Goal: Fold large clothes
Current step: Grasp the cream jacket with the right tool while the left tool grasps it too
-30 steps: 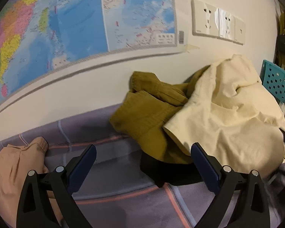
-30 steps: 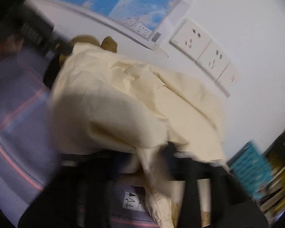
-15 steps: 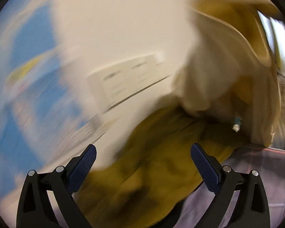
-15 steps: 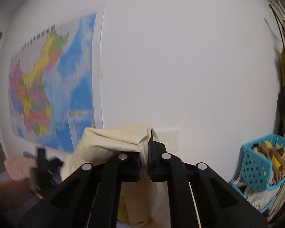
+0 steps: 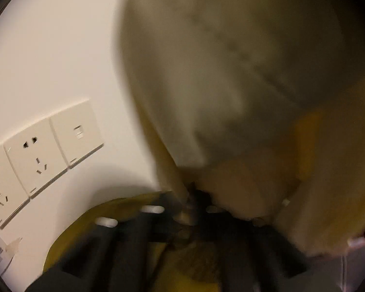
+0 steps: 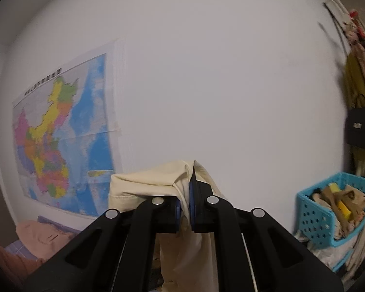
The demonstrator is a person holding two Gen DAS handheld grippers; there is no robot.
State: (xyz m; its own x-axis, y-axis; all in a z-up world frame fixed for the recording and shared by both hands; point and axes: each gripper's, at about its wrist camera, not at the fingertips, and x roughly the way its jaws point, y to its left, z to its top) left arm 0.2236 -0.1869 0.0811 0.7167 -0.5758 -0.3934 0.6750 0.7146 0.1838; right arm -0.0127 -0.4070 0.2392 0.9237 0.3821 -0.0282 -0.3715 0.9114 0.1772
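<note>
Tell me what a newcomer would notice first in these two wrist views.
The pale cream cotton garment dominates: the right tool is shut on a bunch of it, held up before the white wall. In the blurred left view the same cloth fills the frame and the left tool has just closed on a fold of it. Next comes the colourful wall map at left.

Left hand-held gripper (image 5: 189,209) pinches cream garment (image 5: 231,73), apparently; blurred; wall sockets (image 5: 43,153) left.

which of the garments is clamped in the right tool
The cream garment, pinched between the right tool pads and hanging below; the peach garment lies apart at lower left.
</note>
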